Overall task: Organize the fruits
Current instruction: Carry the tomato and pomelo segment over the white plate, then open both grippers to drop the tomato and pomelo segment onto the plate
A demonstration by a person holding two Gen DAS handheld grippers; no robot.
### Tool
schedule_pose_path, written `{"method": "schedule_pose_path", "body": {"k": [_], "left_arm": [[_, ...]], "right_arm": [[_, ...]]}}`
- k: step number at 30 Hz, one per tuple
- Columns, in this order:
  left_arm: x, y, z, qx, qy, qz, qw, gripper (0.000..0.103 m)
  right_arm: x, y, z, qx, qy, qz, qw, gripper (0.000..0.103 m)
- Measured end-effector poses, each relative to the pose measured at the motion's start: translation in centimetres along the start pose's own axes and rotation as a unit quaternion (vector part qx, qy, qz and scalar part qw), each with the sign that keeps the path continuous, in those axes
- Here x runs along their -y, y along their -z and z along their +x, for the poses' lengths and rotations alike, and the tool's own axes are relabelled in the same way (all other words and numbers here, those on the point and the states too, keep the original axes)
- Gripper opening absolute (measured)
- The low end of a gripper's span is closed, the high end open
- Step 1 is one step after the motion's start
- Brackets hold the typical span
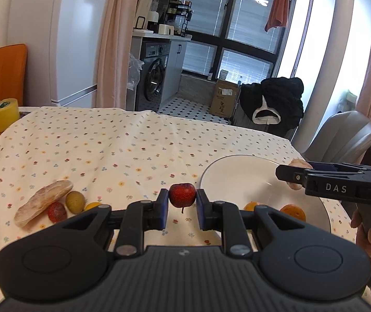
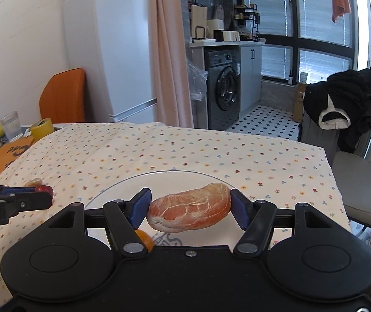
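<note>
matte black two-finger left gripper (image 1: 182,209) with blue rubber pads (image 1: 163,208), silver pivot screws and round side housings. matching black right gripper (image 2: 190,209) with blue pads (image 2: 140,208); its side, at three o'clock in the left view, reads "das" in white.

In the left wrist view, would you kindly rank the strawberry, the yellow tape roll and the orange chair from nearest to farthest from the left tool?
1. strawberry: on the cloth, just left of the left tool.
2. yellow tape roll: far left, at the table's back edge.
3. orange chair: behind the table, far left.
</note>
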State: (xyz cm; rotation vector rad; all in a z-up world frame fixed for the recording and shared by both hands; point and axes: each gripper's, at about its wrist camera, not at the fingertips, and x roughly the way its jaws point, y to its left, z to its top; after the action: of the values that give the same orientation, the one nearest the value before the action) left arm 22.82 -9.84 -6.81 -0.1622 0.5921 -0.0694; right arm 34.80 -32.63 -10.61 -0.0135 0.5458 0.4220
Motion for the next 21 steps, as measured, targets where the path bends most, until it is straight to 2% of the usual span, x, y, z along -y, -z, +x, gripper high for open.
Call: {"method": "schedule_pose_path", "body": {"k": [4, 8, 19, 21], "left_arm": [[0.6, -0.3, 0.9, -0.004, 0.003, 0.007, 1.0000, 0.021], [1.2, -0.5, 1.8, -0.009, 0.009, 0.014, 0.9998, 0.021], [3.2, -0.3, 3.8, -0.029, 0.028, 0.033, 0.9986, 0.021], [3.4, -0.1, 4.0, -0.033, 0.028, 0.037, 0.9984, 0.026]], "right_arm": [[0.6, 0.4, 0.7, -0.007, 0.001, 0.012, 1.000, 0.064], [1.5, 0.6, 0.8, -0.002, -0.002, 0.037, 0.999, 0.072], [2.9, 1.5, -0.2, 0.002, -0.004, 0.063, 0.998, 0.074], [2.8, 1.6, -0.3, 0.003, -0.006, 0.063, 0.998, 0.074]]}}
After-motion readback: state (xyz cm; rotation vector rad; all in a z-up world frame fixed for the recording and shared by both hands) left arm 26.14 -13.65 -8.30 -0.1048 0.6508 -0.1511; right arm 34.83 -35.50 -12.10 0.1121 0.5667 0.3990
